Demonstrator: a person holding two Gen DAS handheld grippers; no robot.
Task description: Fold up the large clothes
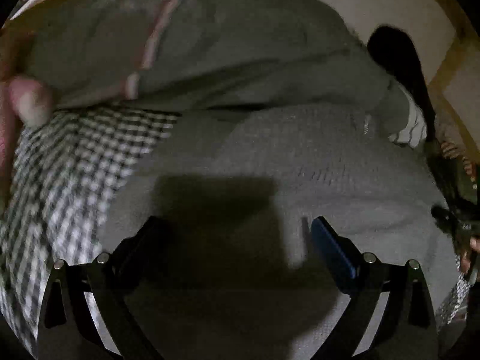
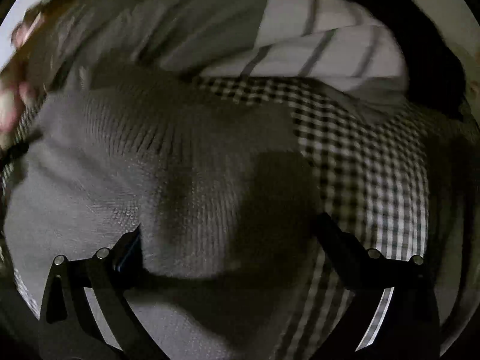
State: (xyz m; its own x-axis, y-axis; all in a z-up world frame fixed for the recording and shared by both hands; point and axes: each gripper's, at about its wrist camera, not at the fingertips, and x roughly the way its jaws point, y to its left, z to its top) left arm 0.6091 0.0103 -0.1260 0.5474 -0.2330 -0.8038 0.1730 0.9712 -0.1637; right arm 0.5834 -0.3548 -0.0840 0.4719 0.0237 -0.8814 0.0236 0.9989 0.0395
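Both grippers hang over a grey knit sweater (image 1: 315,162) spread on a checked cloth (image 1: 69,162): the left gripper (image 1: 237,240) stands wide open and empty above the knit, the right gripper (image 2: 231,237) spread, a fold of knit (image 2: 186,204) bulging between its fingers, no clear pinch. Soft and limp, the sweater looks best taken by a hem or edge. Beyond lie an olive garment (image 1: 225,45) and striped fabric (image 2: 330,45)

Your left wrist view looks steeply down, close over the grey knit garment (image 1: 300,165). Your right wrist view also tilts steeply down, closer. Both share that knit and the checked cloth (image 2: 360,165) beneath.
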